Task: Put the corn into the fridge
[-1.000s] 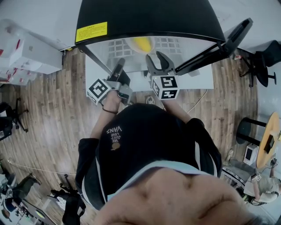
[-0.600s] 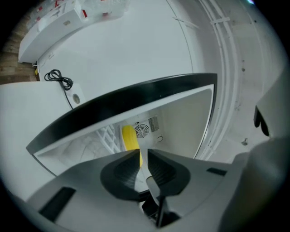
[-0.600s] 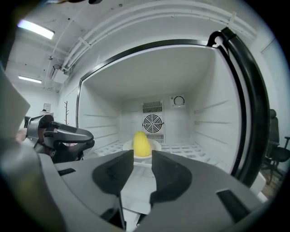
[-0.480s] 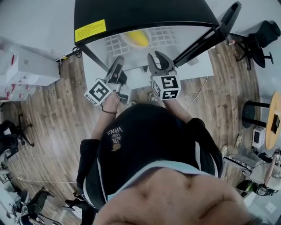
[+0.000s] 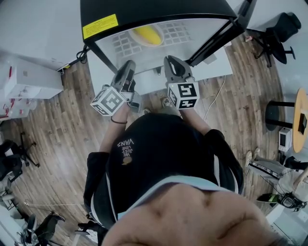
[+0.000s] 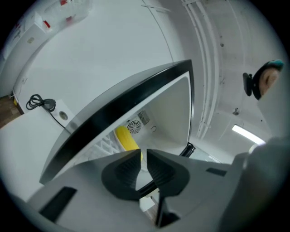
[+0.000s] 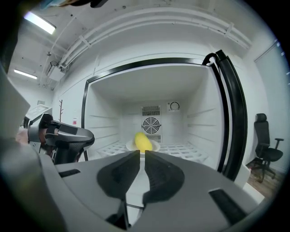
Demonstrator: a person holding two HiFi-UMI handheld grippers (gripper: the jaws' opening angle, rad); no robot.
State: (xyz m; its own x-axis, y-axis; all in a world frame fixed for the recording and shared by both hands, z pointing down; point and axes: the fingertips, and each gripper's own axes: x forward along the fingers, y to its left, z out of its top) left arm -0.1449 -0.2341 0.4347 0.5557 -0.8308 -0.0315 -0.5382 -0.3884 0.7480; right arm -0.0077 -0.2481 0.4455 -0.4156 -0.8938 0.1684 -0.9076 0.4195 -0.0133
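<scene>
The yellow corn (image 5: 147, 34) lies on a white dish (image 7: 131, 146) on the wire shelf (image 5: 178, 36) inside the open black-topped fridge (image 5: 154, 12). It also shows in the left gripper view as a yellow corn (image 6: 126, 138) and in the right gripper view as corn (image 7: 143, 141) in front of the rear fan. My left gripper (image 5: 129, 65) and right gripper (image 5: 172, 60) hover side by side before the fridge opening, outside it. The right jaws have just been closing and now stand almost together with nothing between them (image 7: 142, 154). The left gripper (image 6: 143, 154) is shut and empty too.
The fridge door (image 5: 216, 38) swings open to the right, its black edge (image 7: 231, 118) close by my right gripper. White boxes (image 5: 29, 77) stand at the left, an office chair (image 5: 284, 24) at the far right, and a cable (image 5: 219, 98) lies on the wooden floor.
The right jaws went from wide open to nearly together, holding nothing. Both grippers shifted a little toward the fridge, and the left one rolled. The corn stays on the shelf.
</scene>
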